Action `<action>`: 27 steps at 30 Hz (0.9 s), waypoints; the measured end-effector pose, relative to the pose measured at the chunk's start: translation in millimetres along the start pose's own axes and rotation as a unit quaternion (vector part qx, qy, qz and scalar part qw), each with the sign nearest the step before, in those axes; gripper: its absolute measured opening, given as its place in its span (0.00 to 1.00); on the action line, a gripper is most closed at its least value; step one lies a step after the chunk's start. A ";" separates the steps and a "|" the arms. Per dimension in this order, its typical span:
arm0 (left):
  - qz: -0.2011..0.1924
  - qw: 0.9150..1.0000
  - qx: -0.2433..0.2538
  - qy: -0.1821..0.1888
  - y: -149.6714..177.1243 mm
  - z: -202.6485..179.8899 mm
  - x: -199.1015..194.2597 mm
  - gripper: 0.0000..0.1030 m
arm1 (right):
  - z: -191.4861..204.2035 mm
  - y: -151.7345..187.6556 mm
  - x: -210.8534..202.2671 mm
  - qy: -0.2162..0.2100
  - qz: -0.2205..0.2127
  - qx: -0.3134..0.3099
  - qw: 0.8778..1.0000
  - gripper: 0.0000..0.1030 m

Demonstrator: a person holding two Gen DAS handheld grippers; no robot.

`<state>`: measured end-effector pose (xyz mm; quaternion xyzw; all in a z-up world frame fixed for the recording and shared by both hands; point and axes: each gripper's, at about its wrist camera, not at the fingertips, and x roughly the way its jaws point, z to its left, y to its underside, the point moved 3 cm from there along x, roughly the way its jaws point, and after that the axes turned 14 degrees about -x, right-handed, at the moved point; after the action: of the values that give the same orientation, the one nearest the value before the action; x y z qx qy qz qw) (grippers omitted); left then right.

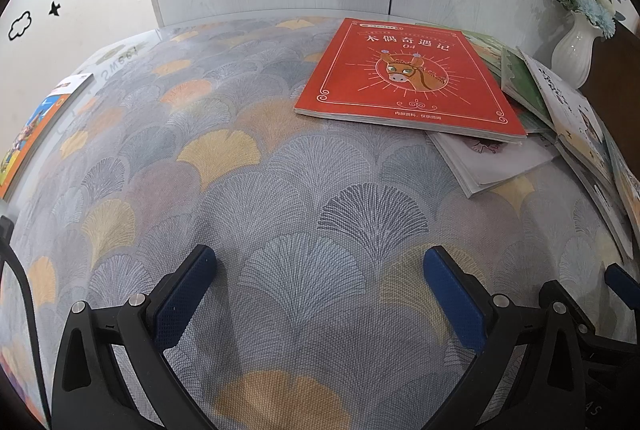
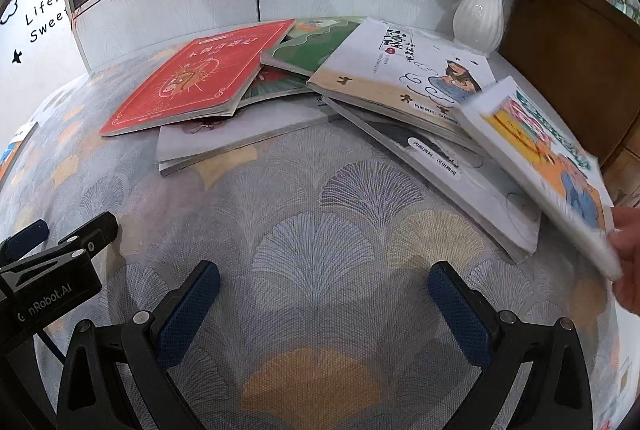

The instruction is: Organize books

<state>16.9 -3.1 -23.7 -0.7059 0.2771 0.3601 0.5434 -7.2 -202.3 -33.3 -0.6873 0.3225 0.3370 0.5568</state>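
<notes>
Loose pile of thin paperbacks on patterned tabletop (image 1: 280, 190), all placed here relative to white vase (image 2: 480, 18). Red book (image 2: 188, 86) on top of pile, well left of vase, overhanging a white book (image 2: 240, 138) beneath it. Green-cover book (image 2: 312, 46) between red book and vase. White illustrated book (image 2: 400, 70) just in front of vase, propped at a slant on others. Grey-white book (image 2: 460, 182) nearer camera than vase, lying flat. Yellow-orange book (image 2: 540, 158) right of and below vase, tilted, lifted off tabletop, pinched at its lower corner by a bare hand (image 2: 628, 250); motion-blurred.

Handling guess: soft covers, light, floppy; likely to sag if taken by one corner. Glossy covers likely to slide over each other. Best hold probably on spine edge or on overhanging near edge of red book, where a finger can get underneath. Vase close to pile, tip-over risk.

Left claw (image 1: 320, 294) spread wide, nothing between pads, low over bare tabletop, pointing toward vase side, well short of red book. Right claw (image 2: 324, 306) likewise wide and empty, hovering low, pile ahead, left claw's body just to its left.
</notes>
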 end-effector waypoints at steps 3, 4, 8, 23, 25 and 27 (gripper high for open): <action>0.000 1.000 0.000 0.000 0.0 0.0 0.0 1.00 | -0.2 0.5 1.0 0.000 0.000 0.000 1.000 1.00; 0.000 1.000 0.000 0.000 -0.1 0.1 0.0 1.00 | -0.3 0.8 0.5 0.000 0.000 0.000 1.000 1.00; 0.000 1.000 0.000 0.000 -0.1 0.1 0.1 1.00 | 0.6 1.4 1.6 0.000 0.000 0.000 1.000 1.00; 0.000 1.000 0.000 0.000 -0.1 0.1 0.0 1.00 | 0.8 1.4 1.4 0.000 0.000 0.000 1.000 1.00; 0.000 1.000 0.000 0.000 -0.1 0.1 0.0 1.00 | 0.8 1.5 1.2 0.000 0.000 0.000 1.000 1.00; 0.000 1.000 0.000 0.000 0.0 0.0 0.0 1.00 | 0.7 1.4 1.2 0.000 0.000 0.000 1.000 1.00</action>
<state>16.9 -3.1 -23.7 -0.7059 0.2771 0.3600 0.5434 -7.7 -201.9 -35.1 -0.6873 0.3227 0.3370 0.5567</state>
